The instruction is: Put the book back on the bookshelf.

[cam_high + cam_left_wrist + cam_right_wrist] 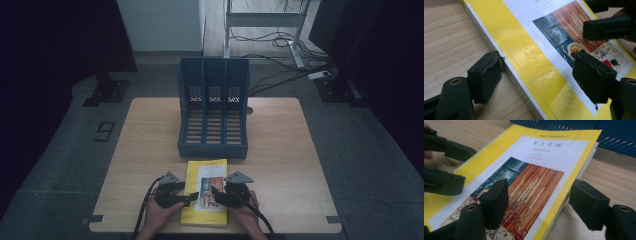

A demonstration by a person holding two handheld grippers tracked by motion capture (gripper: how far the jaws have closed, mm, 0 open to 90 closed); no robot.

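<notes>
Yellow book [206, 192] is lying flat at the table's [280, 150] near edge, just in front of the blue file rack [214, 107]. Left gripper [537, 78] is straddling its spine edge, jaws wide, not clamping. Right gripper [544, 205] is straddling the opposite edge, jaws apart, no pressing visible.

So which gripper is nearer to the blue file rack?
Right, but only slightly. The right gripper sits over the book's right edge, the left gripper at its left edge a touch farther back. Both are well short of the file rack.
</notes>
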